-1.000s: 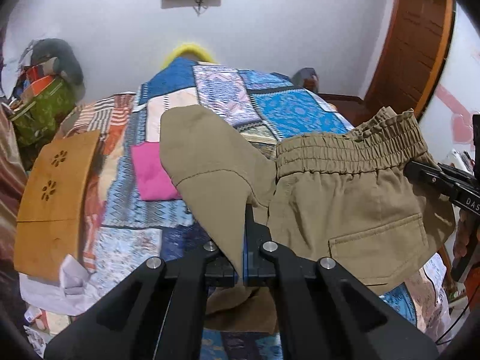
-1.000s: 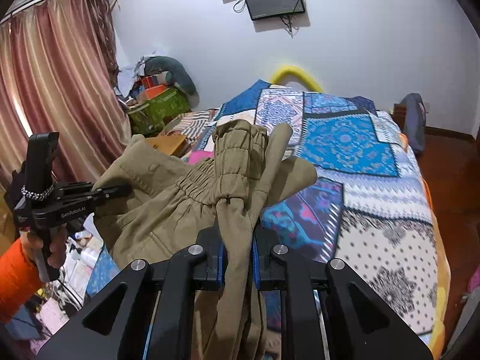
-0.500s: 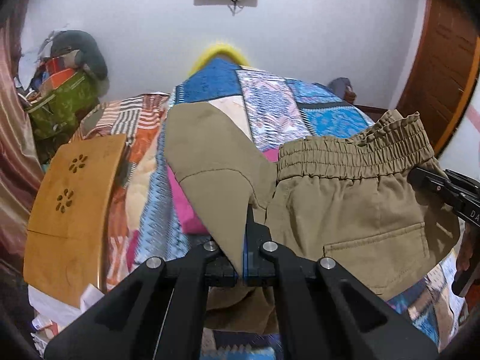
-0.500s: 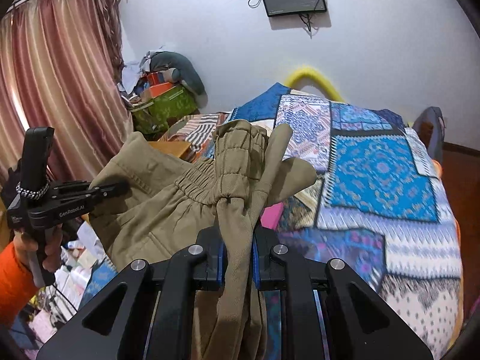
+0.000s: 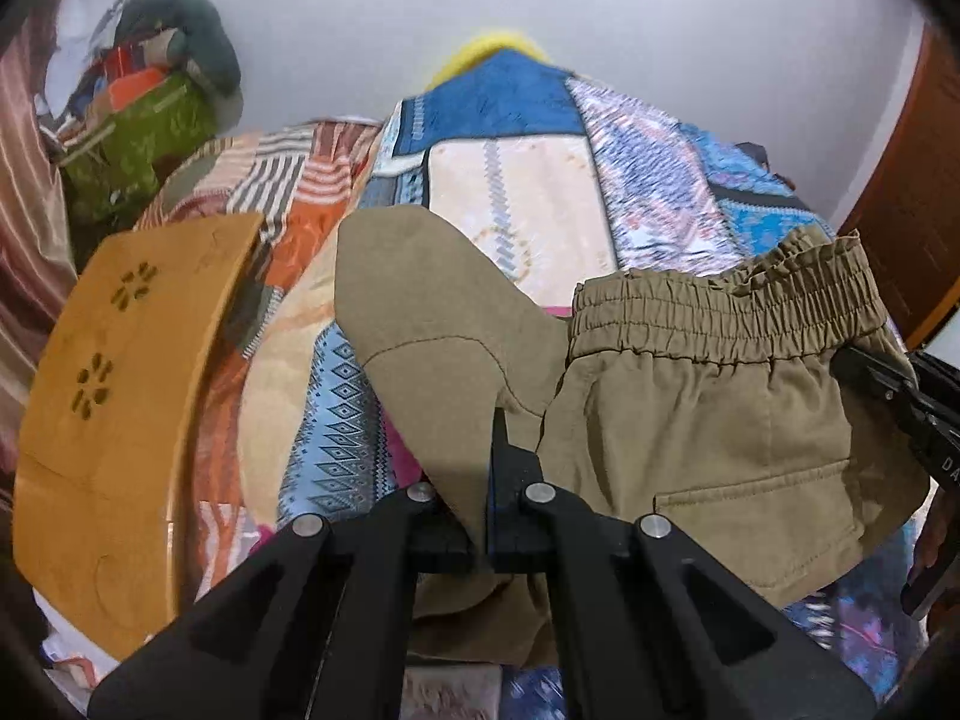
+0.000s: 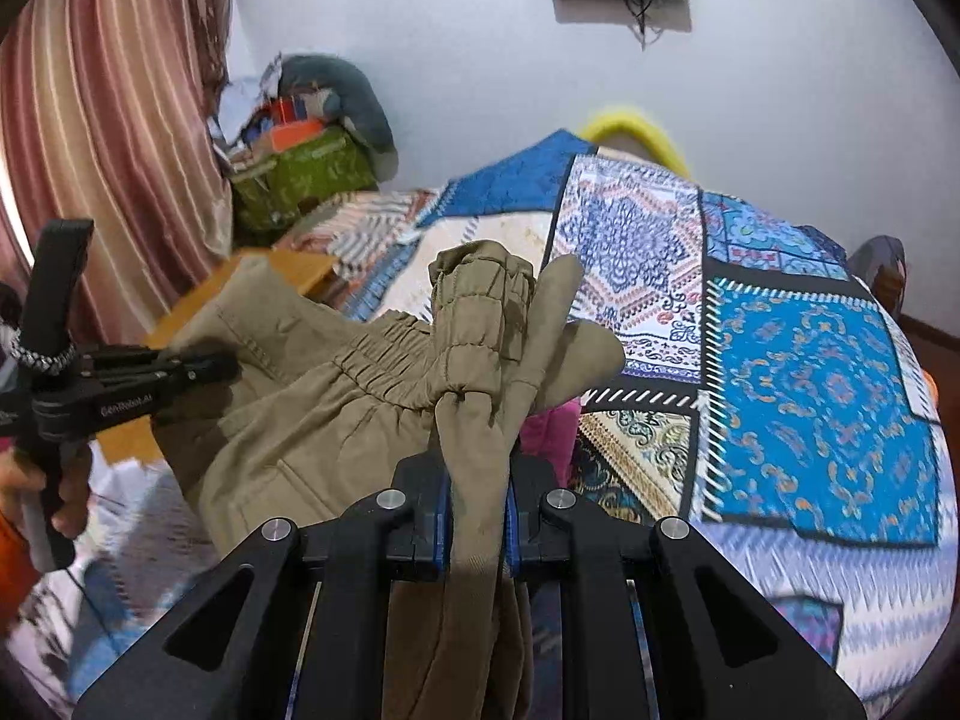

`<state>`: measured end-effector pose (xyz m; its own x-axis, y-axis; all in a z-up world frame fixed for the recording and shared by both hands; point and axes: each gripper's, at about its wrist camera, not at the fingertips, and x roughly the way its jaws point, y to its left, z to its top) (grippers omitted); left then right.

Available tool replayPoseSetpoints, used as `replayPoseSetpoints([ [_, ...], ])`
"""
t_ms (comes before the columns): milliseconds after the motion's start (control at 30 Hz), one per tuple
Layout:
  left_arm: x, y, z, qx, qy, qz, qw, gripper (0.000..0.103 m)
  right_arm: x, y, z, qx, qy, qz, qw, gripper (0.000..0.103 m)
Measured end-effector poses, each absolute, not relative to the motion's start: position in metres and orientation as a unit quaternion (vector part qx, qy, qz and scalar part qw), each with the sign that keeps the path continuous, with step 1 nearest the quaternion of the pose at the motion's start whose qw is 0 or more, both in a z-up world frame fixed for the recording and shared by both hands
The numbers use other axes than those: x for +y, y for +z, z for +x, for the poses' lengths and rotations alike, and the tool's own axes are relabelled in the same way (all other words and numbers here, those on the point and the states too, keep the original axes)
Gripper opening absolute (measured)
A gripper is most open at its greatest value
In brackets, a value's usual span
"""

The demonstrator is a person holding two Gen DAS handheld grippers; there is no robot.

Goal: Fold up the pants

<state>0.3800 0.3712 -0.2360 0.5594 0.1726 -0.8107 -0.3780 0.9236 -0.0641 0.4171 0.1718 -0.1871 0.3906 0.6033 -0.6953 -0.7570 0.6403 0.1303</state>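
Both grippers pinch the khaki pants (image 5: 708,420), held up over the patchwork bed (image 6: 810,360). Left gripper (image 5: 489,480) clamps fabric; right gripper (image 6: 477,480) too. Left one reads "GenRobot.AI".

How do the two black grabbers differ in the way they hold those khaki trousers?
The left gripper pinches a flat, smooth fold of the khaki trousers; the right gripper clamps a thick, bunched wad by the gathered elastic waistband. The left grips less cloth than the right. Both are shut, holding the trousers above the patchwork bedspread.
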Motion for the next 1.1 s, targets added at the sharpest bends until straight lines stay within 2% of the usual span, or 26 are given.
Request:
replayPoseSetpoints([
  [167,0.386,-0.278,0.39,0.472,0.174,-0.109,0.857,0.002,0.186,-0.217,0.432,0.398,0.397,-0.131,0.817,0.012],
  [233,0.392,-0.293,0.39,0.488,0.176,-0.112,0.848,0.005,0.184,-0.224,0.436,0.415,0.391,-0.127,0.811,0.012],
  [300,0.396,-0.301,0.386,0.491,0.18,-0.114,0.844,0.018,0.183,-0.226,0.437,0.426,0.39,-0.134,0.805,0.014],
  [433,0.407,-0.302,0.373,0.489,0.189,-0.126,0.842,0.026,0.182,-0.234,0.436,0.45,0.375,-0.173,0.792,0.023],
  [500,0.413,-0.3,0.368,0.491,0.197,-0.13,0.838,0.036,0.174,-0.234,0.435,0.454,0.369,-0.177,0.791,0.026],
  [533,0.416,-0.299,0.364,0.492,0.199,-0.134,0.837,0.038,0.169,-0.236,0.436,0.458,0.365,-0.176,0.791,0.032],
  [567,0.418,-0.299,0.362,0.492,0.198,-0.137,0.837,0.039,0.165,-0.235,0.437,0.461,0.36,-0.174,0.792,0.04],
  [667,0.42,-0.296,0.352,0.496,0.202,-0.137,0.833,0.039,0.152,-0.232,0.435,0.458,0.35,-0.17,0.799,0.052],
  [900,0.412,-0.292,0.332,0.525,0.228,-0.105,0.814,0.043,0.138,-0.212,0.421,0.449,0.349,-0.167,0.806,0.054],
  [1100,0.386,-0.229,0.309,0.476,0.215,-0.105,0.847,0.043,0.13,-0.159,0.391,0.402,0.388,-0.155,0.815,0.054],
])
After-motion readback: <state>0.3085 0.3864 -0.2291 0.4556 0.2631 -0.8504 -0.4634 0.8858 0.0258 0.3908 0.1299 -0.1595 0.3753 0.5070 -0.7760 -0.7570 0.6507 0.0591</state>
